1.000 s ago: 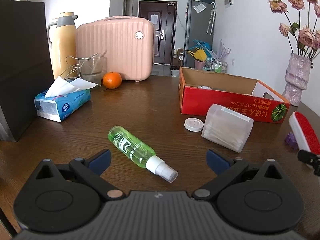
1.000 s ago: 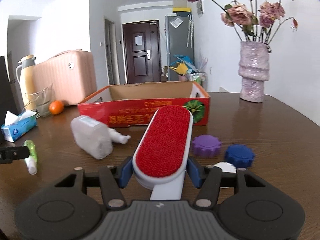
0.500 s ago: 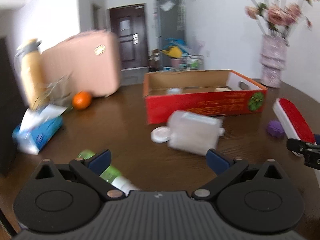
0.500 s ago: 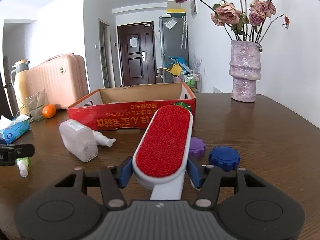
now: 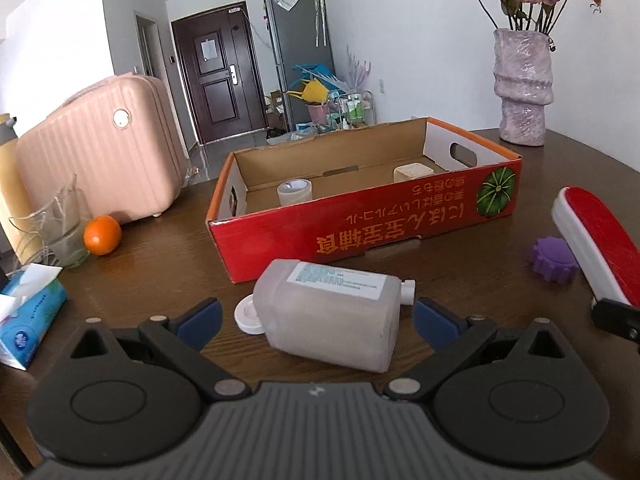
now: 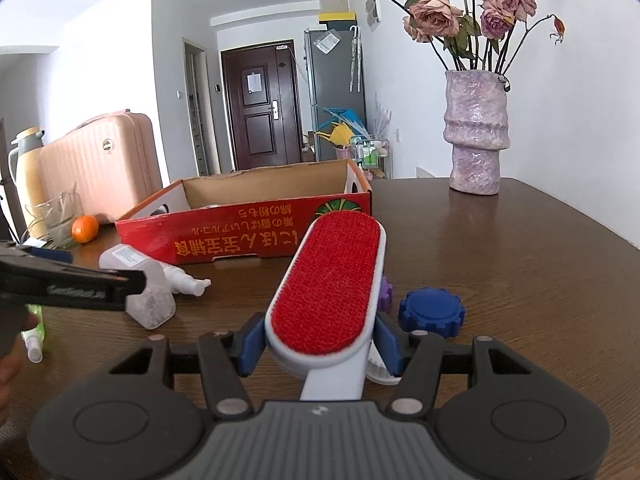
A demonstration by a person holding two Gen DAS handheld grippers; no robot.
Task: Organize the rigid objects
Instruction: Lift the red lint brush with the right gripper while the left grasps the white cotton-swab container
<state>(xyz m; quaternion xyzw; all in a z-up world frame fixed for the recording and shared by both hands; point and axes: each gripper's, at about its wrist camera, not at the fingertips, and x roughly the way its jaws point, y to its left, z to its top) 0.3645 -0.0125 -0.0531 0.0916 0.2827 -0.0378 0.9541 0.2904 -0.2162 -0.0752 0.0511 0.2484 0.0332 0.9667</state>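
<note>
Two views leave parts hidden. From the left wrist we see the brush [image 5: 600,240] cut off at the frame's right edge, and the white cap [image 5: 247,314] partly tucked behind the jar [image 5: 332,316]. From the right wrist, our left gripper [image 6: 72,280] crosses in front of the jar, and the green bottle [image 6: 34,336] shows only its nozzle end.

Our left gripper [image 5: 316,316] has its blue-padded jaws spread wide on either side of the jar, not touching it. The jar is frosted plastic, boxy, lying on its side on the dark wood table [image 5: 160,264], just in front of the red cardboard box [image 5: 360,224].

Our right gripper [image 6: 320,340] is clamped on the brush [image 6: 328,280]: an oval red bristly pad in a smooth white frame. A purple cog [image 5: 554,260] and a blue cog [image 6: 432,310], both notched discs, lie beside it.
</note>
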